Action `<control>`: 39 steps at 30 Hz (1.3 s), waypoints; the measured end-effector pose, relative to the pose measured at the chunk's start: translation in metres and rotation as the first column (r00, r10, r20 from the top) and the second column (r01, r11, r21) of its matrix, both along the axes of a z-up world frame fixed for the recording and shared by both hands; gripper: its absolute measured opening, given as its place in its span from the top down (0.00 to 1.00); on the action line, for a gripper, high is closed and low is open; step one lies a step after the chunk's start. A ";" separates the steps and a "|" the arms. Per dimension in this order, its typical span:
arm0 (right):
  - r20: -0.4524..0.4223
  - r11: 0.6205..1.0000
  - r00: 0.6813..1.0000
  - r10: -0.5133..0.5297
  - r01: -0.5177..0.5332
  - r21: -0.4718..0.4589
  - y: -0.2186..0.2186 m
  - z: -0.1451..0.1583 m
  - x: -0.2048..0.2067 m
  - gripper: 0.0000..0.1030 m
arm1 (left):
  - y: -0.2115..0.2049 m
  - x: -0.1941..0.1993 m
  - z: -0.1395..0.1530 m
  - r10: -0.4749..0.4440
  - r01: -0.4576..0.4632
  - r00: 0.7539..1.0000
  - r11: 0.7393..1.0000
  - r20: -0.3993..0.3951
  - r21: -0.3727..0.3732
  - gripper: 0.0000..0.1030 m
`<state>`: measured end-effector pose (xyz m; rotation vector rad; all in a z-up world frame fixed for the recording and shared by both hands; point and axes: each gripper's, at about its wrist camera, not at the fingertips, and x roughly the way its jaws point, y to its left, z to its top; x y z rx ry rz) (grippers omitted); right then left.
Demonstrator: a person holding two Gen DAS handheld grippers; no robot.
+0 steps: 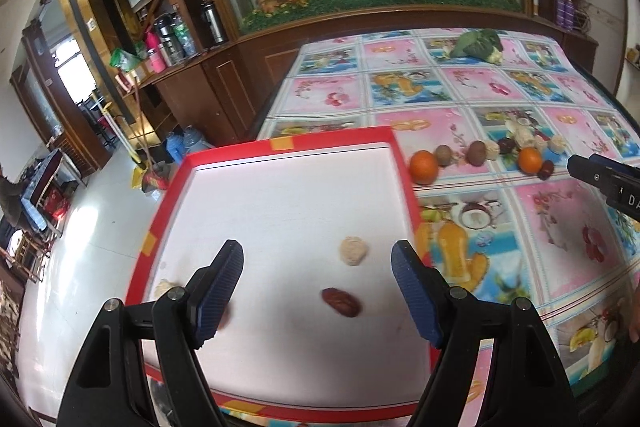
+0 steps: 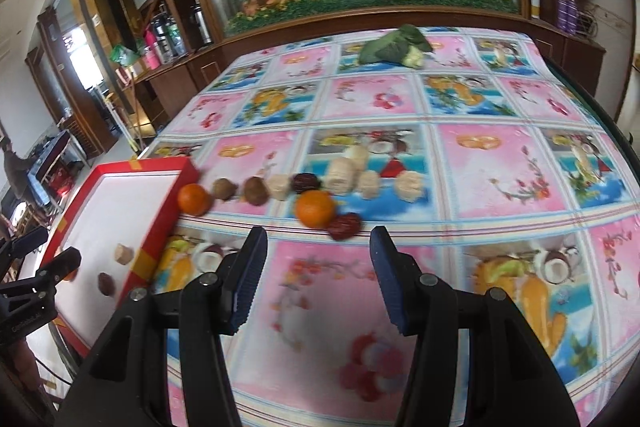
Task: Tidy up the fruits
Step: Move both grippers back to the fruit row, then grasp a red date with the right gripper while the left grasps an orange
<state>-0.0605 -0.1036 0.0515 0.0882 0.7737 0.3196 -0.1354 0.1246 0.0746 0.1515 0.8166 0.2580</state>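
A red-rimmed white tray (image 1: 332, 139) lies under my left gripper (image 1: 317, 249), which hangs open over it with nothing between its fingers. On the tray floor rest a red date (image 1: 340, 301) and a beige round piece (image 1: 352, 251); another beige piece (image 1: 166, 287) is half hidden by the left finger. To the tray's right runs a row of fruits: two oranges (image 2: 315, 209) (image 2: 194, 199), brown round fruits (image 2: 255, 190), a dark date (image 2: 306, 183), a red date (image 2: 345, 226) and several beige pieces (image 2: 340, 173). My right gripper (image 2: 319, 239) is open just short of the red date.
The table wears a pink and blue fruit-print cloth (image 2: 500, 167). A green leafy vegetable (image 2: 394, 45) lies at its far side. The tray (image 2: 160, 223) overhangs the table's left edge above a white tiled floor. A wooden cabinet with a plant display stands behind the table.
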 end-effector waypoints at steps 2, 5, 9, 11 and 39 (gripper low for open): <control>-0.013 1.000 1.000 -0.013 0.013 -0.003 -0.012 -0.003 0.001 0.46 | -0.010 0.007 -0.001 -0.030 0.030 0.999 1.000 -0.015 -0.009 0.26; -0.048 1.000 0.999 -0.012 0.011 -0.023 -0.025 -0.012 0.006 0.46 | -0.026 0.022 -0.001 -0.078 0.077 0.997 0.997 -0.028 -0.021 0.26; -0.073 0.999 0.997 0.024 -0.027 -0.039 -0.023 -0.018 0.014 0.46 | -0.045 0.046 -0.002 -0.119 0.119 0.992 0.993 -0.037 -0.008 0.26; -0.079 0.998 0.996 0.046 -0.050 -0.047 -0.018 -0.019 0.020 0.46 | -0.052 0.059 -0.004 -0.131 0.131 0.990 0.991 -0.056 -0.012 0.26; -0.073 0.991 0.997 0.010 -0.020 -0.131 -0.016 -0.028 0.065 0.70 | -0.102 0.109 -0.026 -0.266 0.252 0.951 0.962 -0.155 -0.106 0.26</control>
